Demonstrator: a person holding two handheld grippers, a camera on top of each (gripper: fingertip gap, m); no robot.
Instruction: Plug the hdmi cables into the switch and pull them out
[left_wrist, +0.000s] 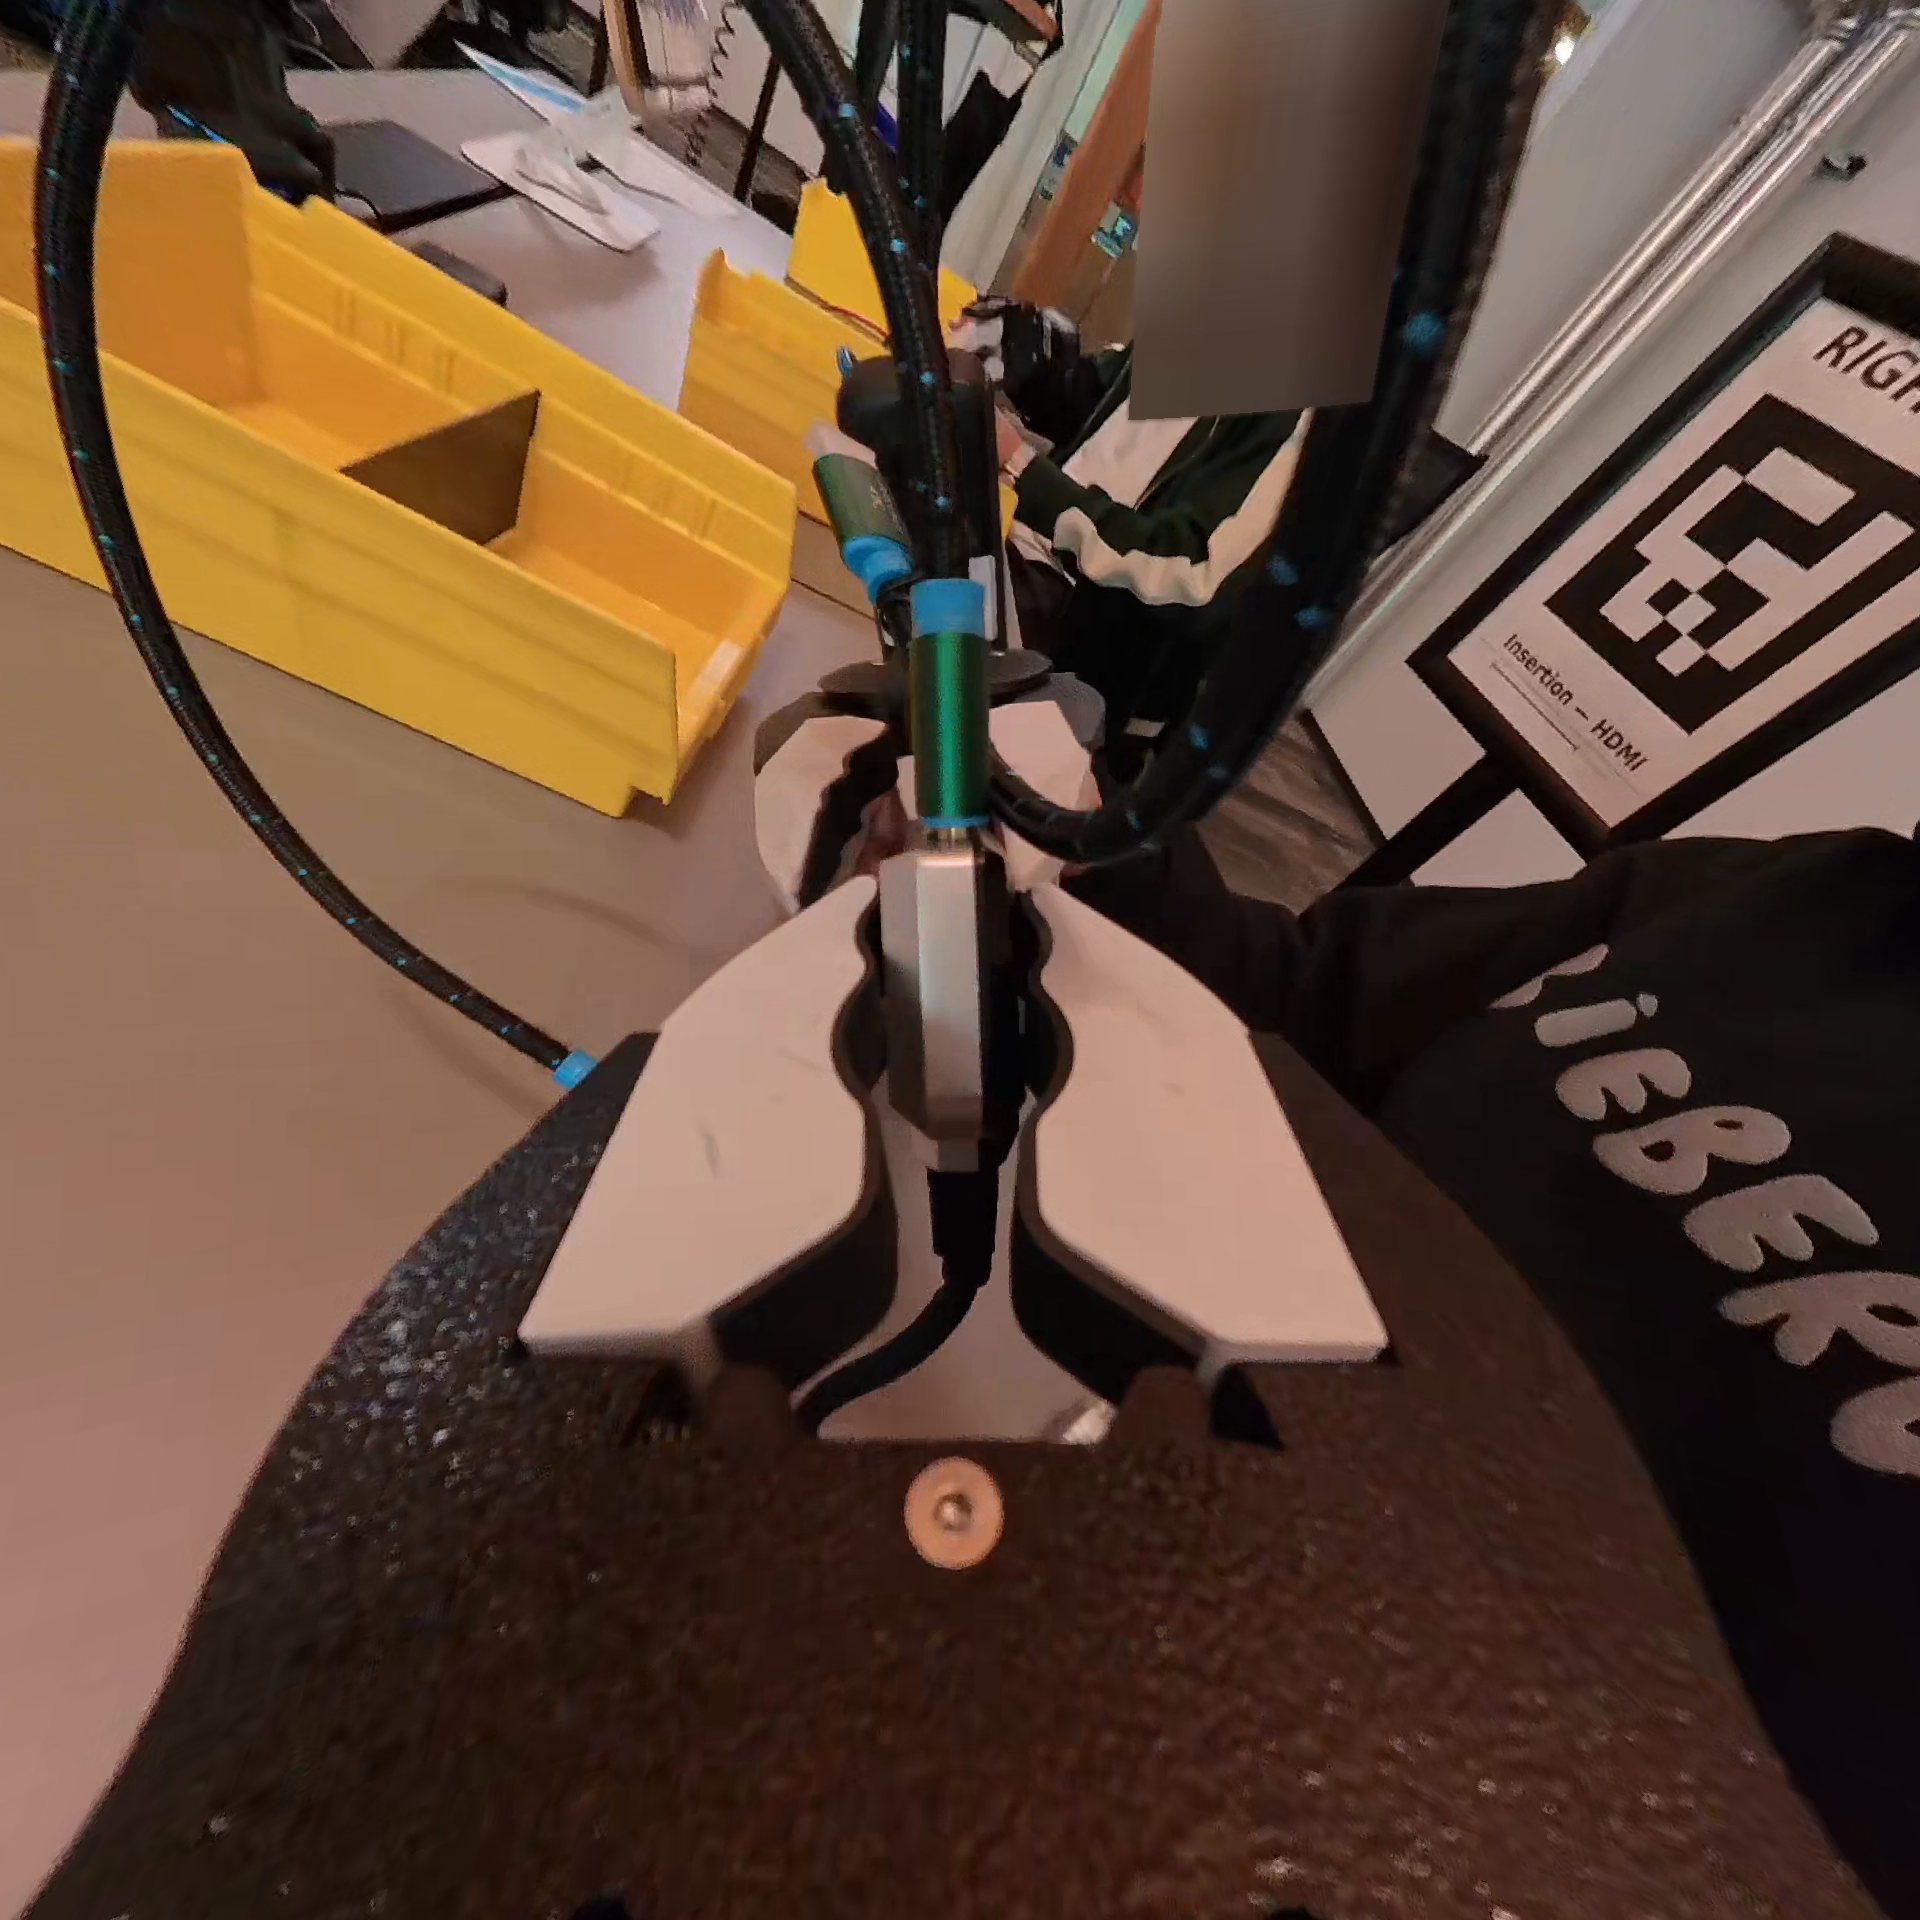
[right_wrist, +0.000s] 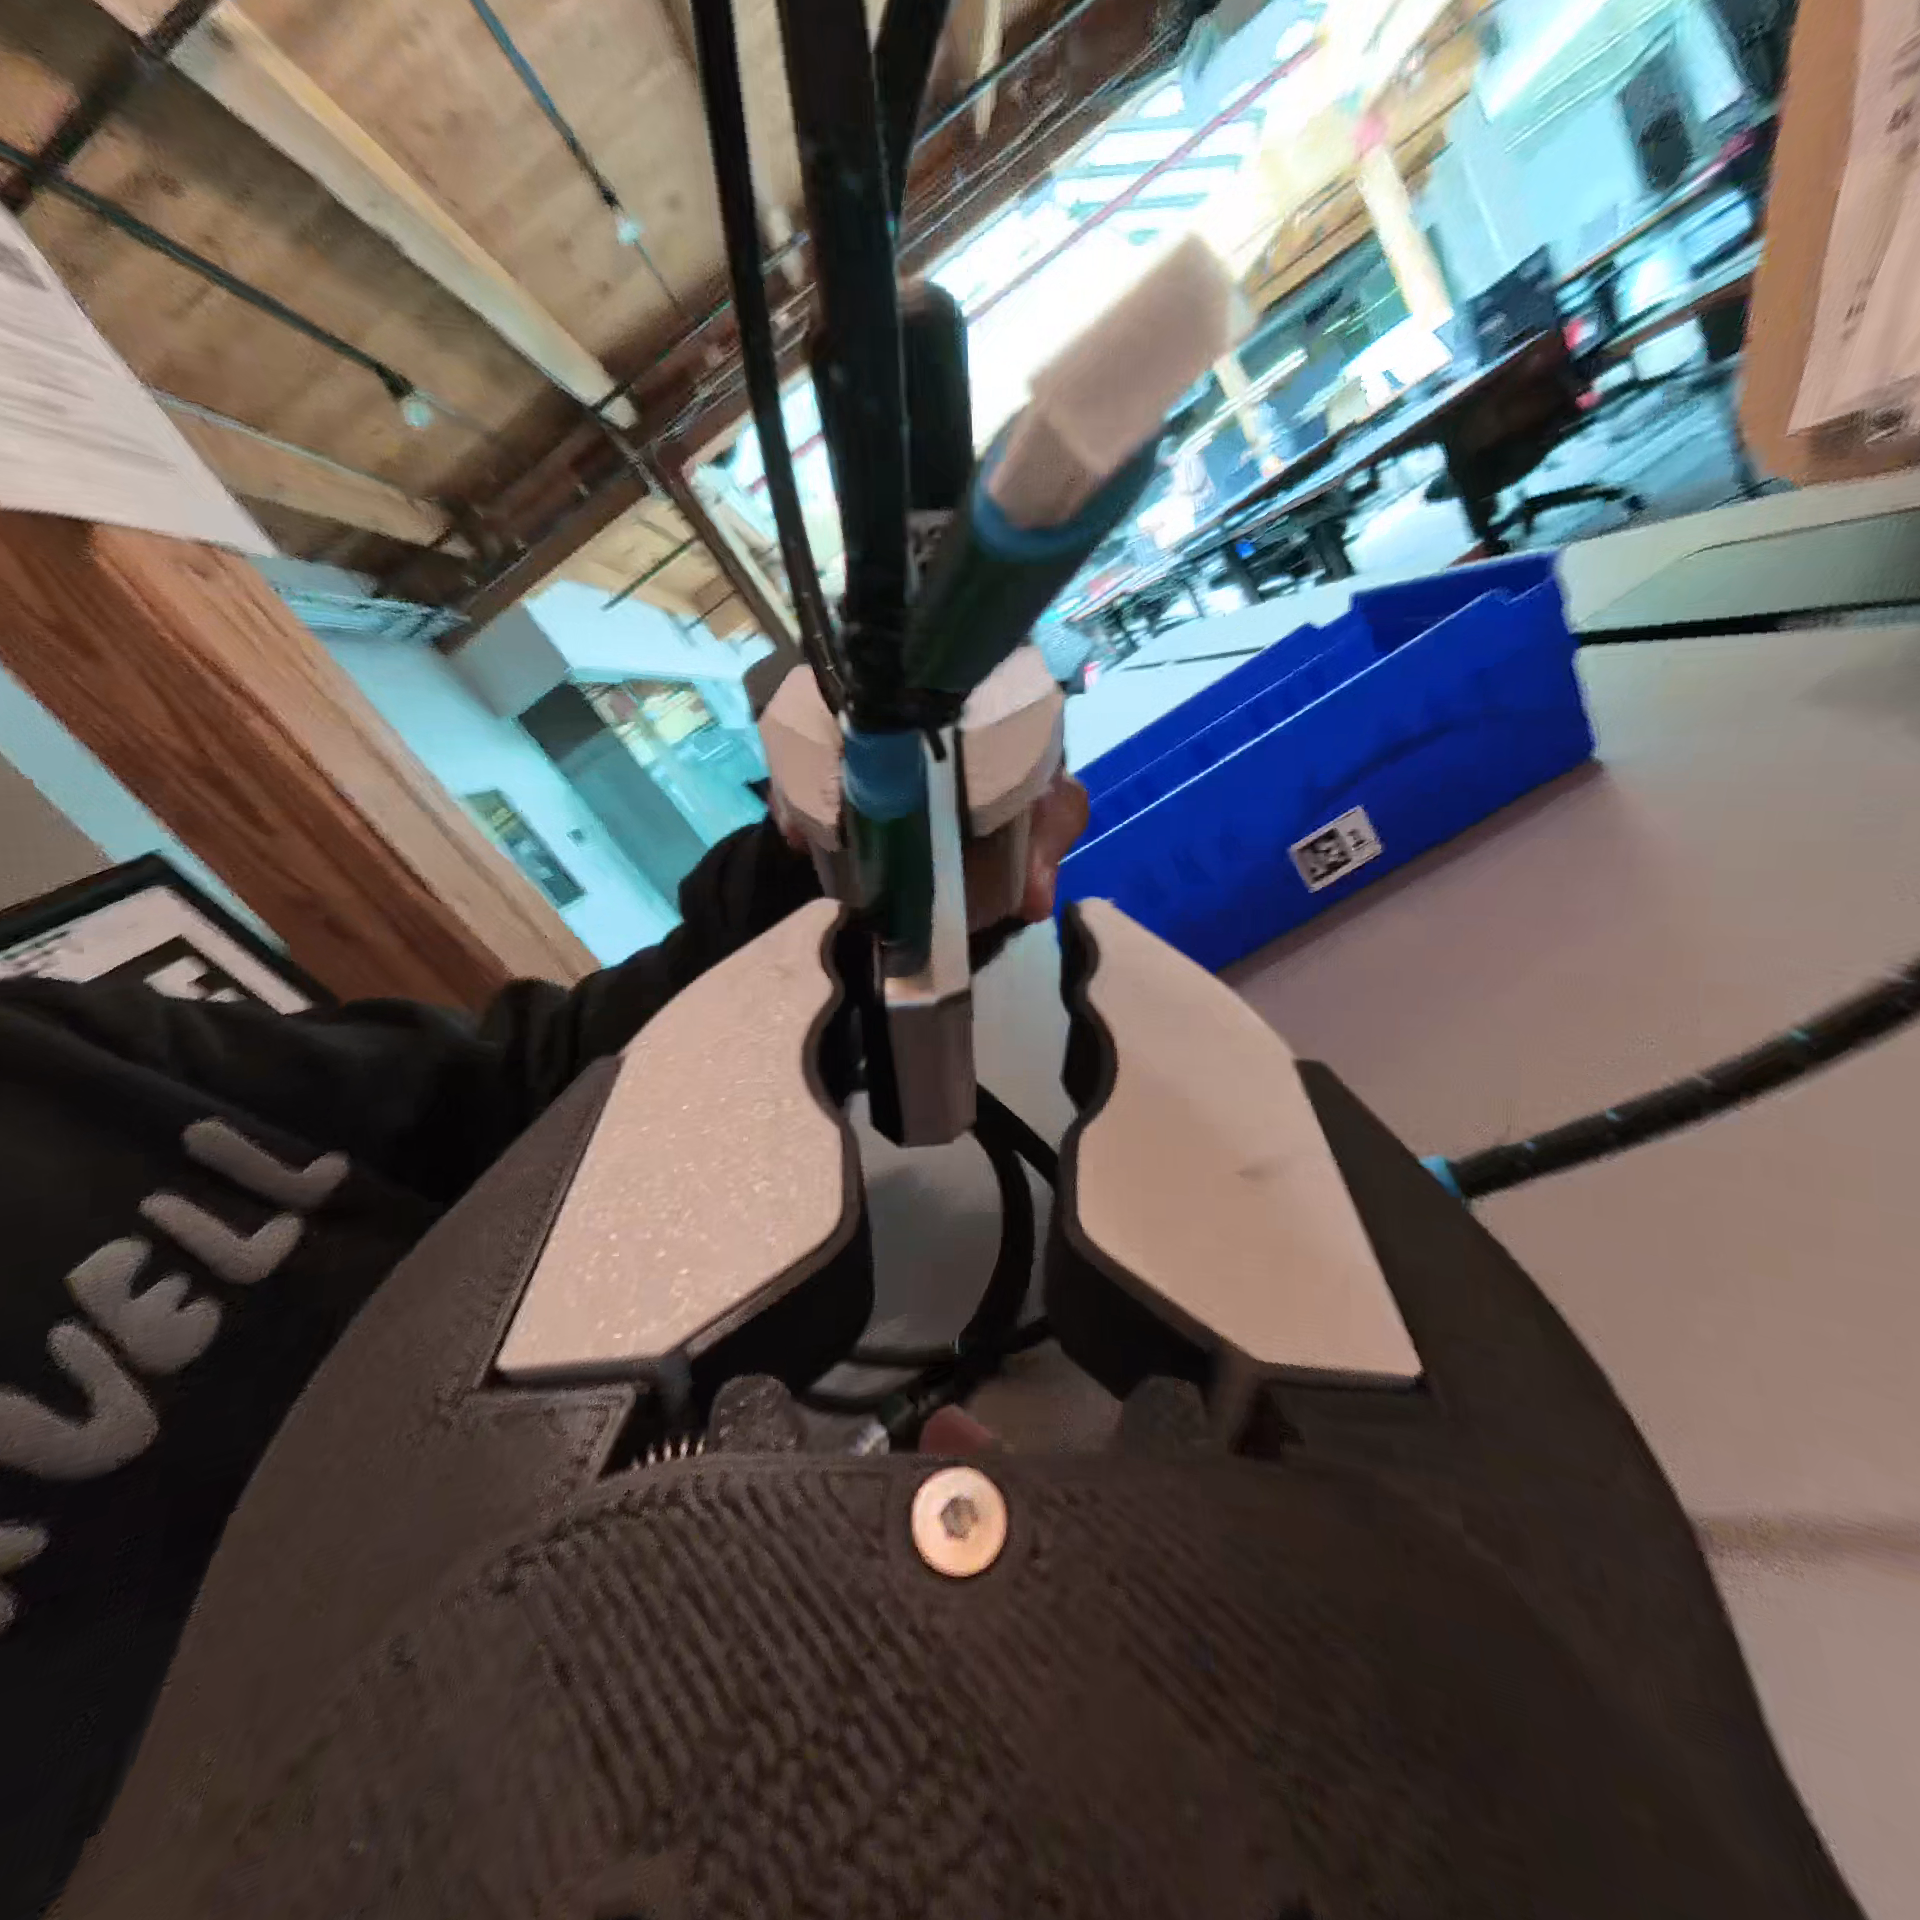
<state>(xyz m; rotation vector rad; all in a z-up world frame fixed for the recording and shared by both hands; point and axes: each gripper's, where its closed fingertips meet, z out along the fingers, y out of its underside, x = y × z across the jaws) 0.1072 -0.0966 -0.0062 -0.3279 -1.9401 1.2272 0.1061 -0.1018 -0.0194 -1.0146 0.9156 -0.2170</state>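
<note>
My left gripper (left_wrist: 940, 904) is shut on the silver switch (left_wrist: 930, 1008), held edge-on above the grey table (left_wrist: 260, 987). A green hdmi plug (left_wrist: 945, 717) with a blue collar sits in the switch's far end. My right gripper (right_wrist: 951, 920) is open, its fingers either side of the switch (right_wrist: 930, 1039), with a clear gap on the right side. It also shows in the left wrist view (left_wrist: 925, 790), flanking the plugged connector. A second green plug (left_wrist: 857, 499) hangs free above, its metal tip bare; it is blurred in the right wrist view (right_wrist: 1122, 384). Black braided cables (left_wrist: 208, 717) loop overhead.
A long yellow bin (left_wrist: 416, 499) and a second yellow bin (left_wrist: 769, 343) stand on the table to the left. A blue bin (right_wrist: 1351, 748) stands on the right. A framed sign with a black-and-white marker (left_wrist: 1714, 582) stands nearby. A person's dark sleeve (left_wrist: 1558, 1039) is close by.
</note>
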